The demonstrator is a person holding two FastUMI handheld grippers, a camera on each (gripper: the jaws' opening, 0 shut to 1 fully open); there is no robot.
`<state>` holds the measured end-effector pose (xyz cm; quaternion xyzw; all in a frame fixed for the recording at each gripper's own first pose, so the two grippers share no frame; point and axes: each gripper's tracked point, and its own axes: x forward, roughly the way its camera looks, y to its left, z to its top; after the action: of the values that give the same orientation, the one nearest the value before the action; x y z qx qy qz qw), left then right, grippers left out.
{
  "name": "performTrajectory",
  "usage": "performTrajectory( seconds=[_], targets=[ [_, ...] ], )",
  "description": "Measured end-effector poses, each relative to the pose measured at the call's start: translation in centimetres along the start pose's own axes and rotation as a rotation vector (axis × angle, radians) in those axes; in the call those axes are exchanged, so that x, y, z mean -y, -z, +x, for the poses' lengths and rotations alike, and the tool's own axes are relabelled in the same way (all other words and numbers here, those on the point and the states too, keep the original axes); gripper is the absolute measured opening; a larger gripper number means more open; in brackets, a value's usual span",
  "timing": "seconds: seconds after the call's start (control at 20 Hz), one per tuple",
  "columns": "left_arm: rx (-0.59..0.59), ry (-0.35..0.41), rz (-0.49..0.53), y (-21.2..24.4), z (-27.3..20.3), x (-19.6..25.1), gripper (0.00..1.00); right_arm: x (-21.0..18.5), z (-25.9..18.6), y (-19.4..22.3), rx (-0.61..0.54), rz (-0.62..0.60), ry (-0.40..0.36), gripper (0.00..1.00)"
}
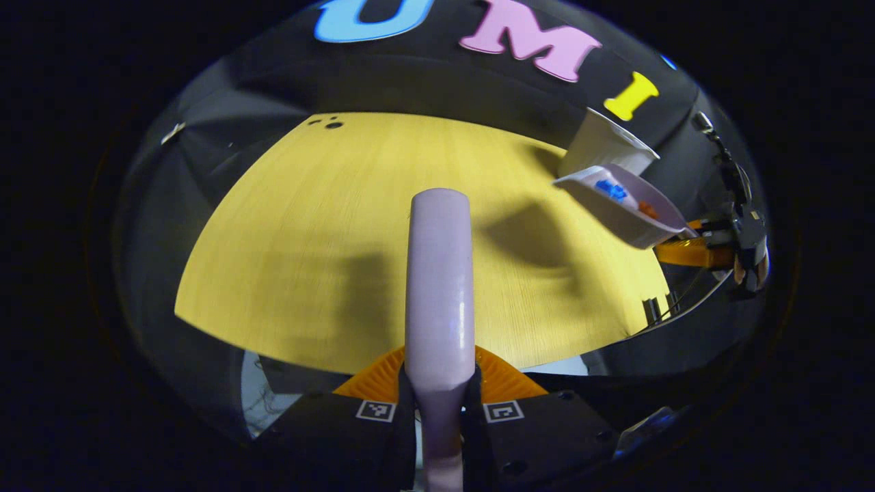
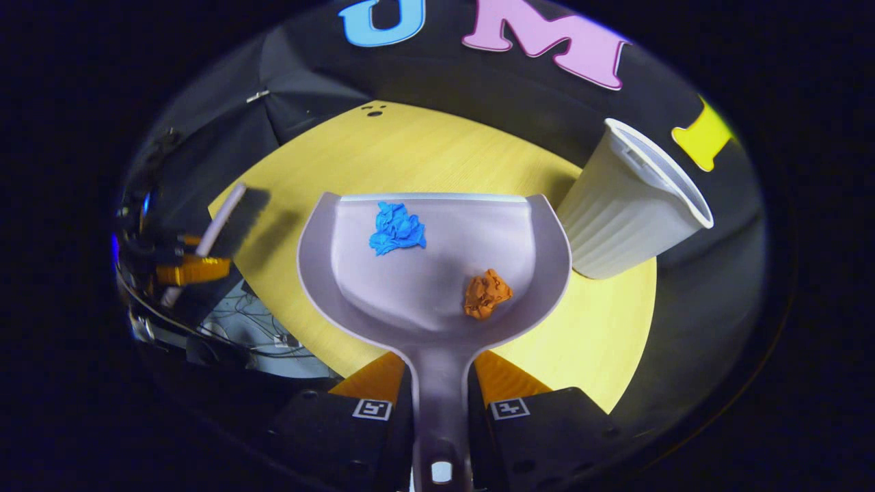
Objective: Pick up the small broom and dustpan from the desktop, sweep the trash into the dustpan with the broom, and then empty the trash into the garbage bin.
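My left gripper (image 1: 439,389) is shut on the pale lilac broom (image 1: 439,273), whose back rises straight ahead over the yellow table (image 1: 307,225). My right gripper (image 2: 441,396) is shut on the handle of the pale dustpan (image 2: 437,273), held above the table. A blue crumpled scrap (image 2: 396,229) and an orange one (image 2: 487,294) lie inside the pan. In the left gripper view the dustpan (image 1: 625,212) hangs at the right with both scraps in it, just in front of the white ribbed garbage bin (image 1: 605,143). That bin (image 2: 632,201) stands right of the pan, mouth open. The broom (image 2: 232,219) appears at far left.
The round yellow table has small dark holes (image 1: 328,124) near its far edge. Black booth cloth surrounds it. Cables and a pale floor patch (image 2: 253,321) lie below the table's left edge. A hand holds the other gripper (image 1: 745,253) at the far right.
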<state>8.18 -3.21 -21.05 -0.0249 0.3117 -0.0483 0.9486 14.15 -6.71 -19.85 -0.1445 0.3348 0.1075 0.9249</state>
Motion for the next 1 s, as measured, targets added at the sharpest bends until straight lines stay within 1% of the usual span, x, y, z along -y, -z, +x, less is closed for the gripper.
performTrajectory(
  seconds=[0.05, 0.1, 0.15, 0.25, 0.35, 0.45, 0.6, 0.65, 0.7, 0.75, 0.8, 0.85, 0.9, 1.0],
  targets=[
    [0.0, 0.003, -0.04, 0.8, -0.4, -0.7, 0.32, 0.1, -0.2, -0.2, 0.008, 0.0, -0.007, 0.37],
    [-0.001, 0.001, -0.067, 1.2, -0.5, -1.1, 0.32, 0.2, -0.4, -0.4, 0.012, -0.006, -0.011, 0.37],
    [-0.001, -0.004, -0.081, 1.6, -0.5, -1.6, 0.3, 0.3, -0.8, -0.6, 0.014, -0.011, -0.016, 0.37],
    [0.004, -0.02, -0.086, 2.1, -0.7, -2.0, 0.31, 0.5, -1.5, -1.0, 0.026, 0.008, -0.024, 0.37],
    [0.004, -0.042, -0.078, 2.0, -0.8, -2.3, 0.32, 0.5, -1.9, -1.6, 0.06, 0.053, -0.023, 0.37],
    [0.011, -0.065, -0.078, 1.6, -0.9, -2.7, 0.32, 1.3, -2.5, -2.4, 0.093, 0.083, -0.001, 0.37],
    [0.042, -0.058, -0.116, 0.3, -1.8, -2.6, 0.3, 2.4, -2.2, -3.7, 0.124, 0.153, 0.03, 0.37],
    [0.054, -0.059, -0.124, -0.5, -2.0, -3.0, 0.33, 2.6, -2.2, -4.1, 0.136, 0.181, 0.033, 0.37],
    [0.061, -0.062, -0.126, -1.2, -2.2, -3.4, 0.31, 2.8, -2.0, -4.5, 0.146, 0.214, 0.04, 0.41],
    [0.062, -0.07, -0.127, -1.6, -2.2, -4.0, 0.32, 3.1, -2.0, -4.7, 0.156, 0.237, 0.054, 0.37],
    [0.061, -0.074, -0.127, -2.0, -2.3, -4.3, 0.32, 3.4, -1.9, -5.0, 0.164, 0.247, 0.076, 0.37],
    [0.057, -0.076, -0.128, -2.4, -2.3, -4.3, 0.32, 4.0, -1.8, -5.2, 0.166, 0.248, 0.105, 0.33],
    [0.051, -0.077, -0.127, -2.8, -2.3, -4.3, 0.31, 4.3, -1.4, -5.4, 0.162, 0.249, 0.127, 0.33],
    [0.047, -0.077, -0.115, -3.8, -2.1, -4.2, 0.32, 4.1, -0.5, -5.5, 0.158, 0.275, 0.151, 0.33]
  ],
)
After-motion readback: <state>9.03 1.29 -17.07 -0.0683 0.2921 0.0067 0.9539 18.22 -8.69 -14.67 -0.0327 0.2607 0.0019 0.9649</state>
